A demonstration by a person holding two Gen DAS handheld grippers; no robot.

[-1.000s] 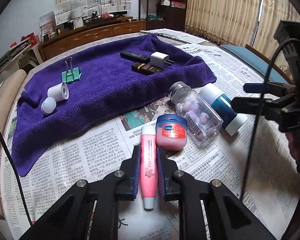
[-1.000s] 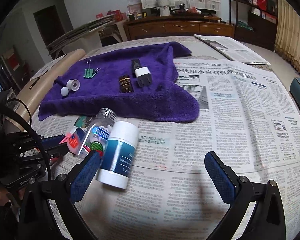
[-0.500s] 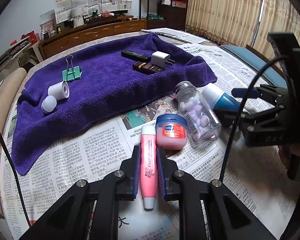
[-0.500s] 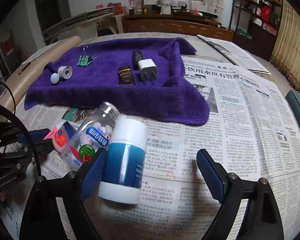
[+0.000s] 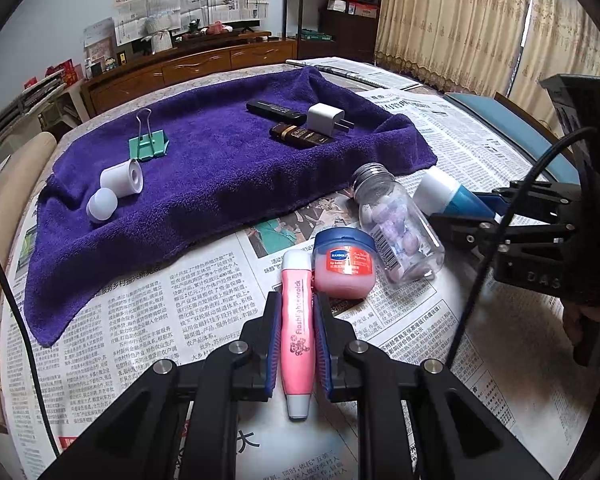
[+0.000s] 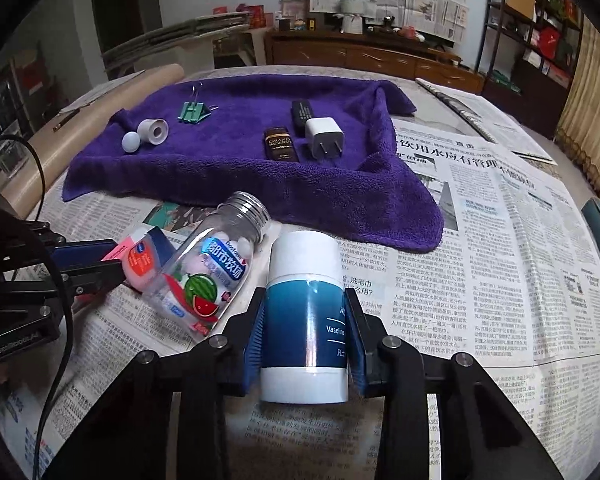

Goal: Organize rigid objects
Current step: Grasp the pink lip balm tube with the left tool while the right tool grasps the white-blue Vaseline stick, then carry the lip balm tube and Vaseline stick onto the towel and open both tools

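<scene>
While the left tool [image 5: 297, 332] grips the pink tube [image 5: 297, 328], the right tool [image 6: 305, 320] is closing around the blue bottle [image 6: 306, 312].

Pale blue-grey wall [image 5: 80, 8] with newspaper sheets taped up [image 5: 204, 0]. Long brown wooden sideboard [image 5: 188, 68] beyond the worktop's far edge. Dark open shelving unit [image 5: 332, 4] in the corner. Beige patterned curtains [image 5: 452, 20] along the right side, daylight showing through. Dark doorway [image 6: 116, 28] at left.
</scene>
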